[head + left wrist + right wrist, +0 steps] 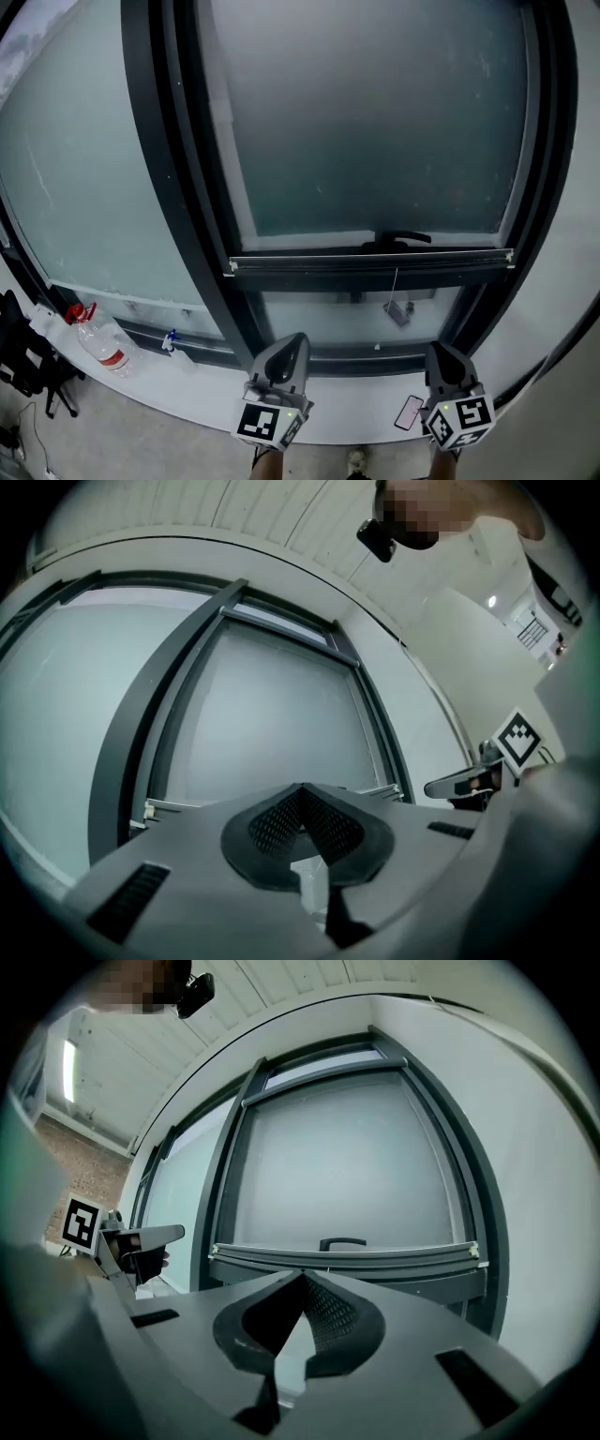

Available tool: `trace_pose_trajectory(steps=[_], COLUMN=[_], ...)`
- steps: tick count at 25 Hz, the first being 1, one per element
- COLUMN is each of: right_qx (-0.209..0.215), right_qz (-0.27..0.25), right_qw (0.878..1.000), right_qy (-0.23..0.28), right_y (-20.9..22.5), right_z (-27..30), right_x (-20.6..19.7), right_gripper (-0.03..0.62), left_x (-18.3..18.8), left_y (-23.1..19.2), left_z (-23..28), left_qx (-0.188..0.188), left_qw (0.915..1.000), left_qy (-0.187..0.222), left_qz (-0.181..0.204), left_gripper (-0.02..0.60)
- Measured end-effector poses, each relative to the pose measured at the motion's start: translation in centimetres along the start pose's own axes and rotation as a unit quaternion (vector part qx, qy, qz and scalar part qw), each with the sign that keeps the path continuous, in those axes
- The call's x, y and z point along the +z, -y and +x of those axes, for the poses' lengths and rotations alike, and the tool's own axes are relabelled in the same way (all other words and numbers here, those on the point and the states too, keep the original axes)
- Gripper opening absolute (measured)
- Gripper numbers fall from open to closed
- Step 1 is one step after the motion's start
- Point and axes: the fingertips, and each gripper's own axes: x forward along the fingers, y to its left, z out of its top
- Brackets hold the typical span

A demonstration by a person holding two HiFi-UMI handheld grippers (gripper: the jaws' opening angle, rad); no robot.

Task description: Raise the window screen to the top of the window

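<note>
The window screen covers the pane and ends in a pale bottom bar low on the dark window frame. A thin pull cord with a small tag hangs from the bar, and a black window handle sits just above it. Both grippers hang below the bar, apart from it. My left gripper is shut on nothing, under the bar's left end. My right gripper is also shut and empty, under its right part. The right gripper view shows the bar and handle ahead of the gripper.
On the white windowsill stand a water bottle with a red cap and a small blue-topped bottle; a pink phone lies by the right gripper. Black gear stands at the far left. A fixed pane fills the left.
</note>
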Motion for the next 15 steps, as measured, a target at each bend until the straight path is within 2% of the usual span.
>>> trace_pose_trajectory(steps=[4, 9, 15], right_qx=[0.018, 0.039, 0.050], right_qz=[-0.004, -0.002, -0.005], right_qw=[1.000, 0.999, 0.999], right_qy=[-0.008, -0.010, -0.015], right_y=[3.5, 7.3, 8.7], right_z=[5.0, 10.2, 14.0], right_x=[-0.9, -1.0, -1.1], right_gripper=[-0.003, -0.003, -0.003], left_x=[-2.0, -3.2, -5.7], left_y=[-0.7, -1.6, -2.6], left_z=[5.4, 11.2, 14.7], left_qx=[0.010, 0.027, 0.026], left_qw=[0.9997, 0.9995, 0.9992], left_qy=[-0.018, -0.002, -0.030], left_qz=[0.015, -0.013, -0.010], left_gripper=[0.002, 0.002, 0.002])
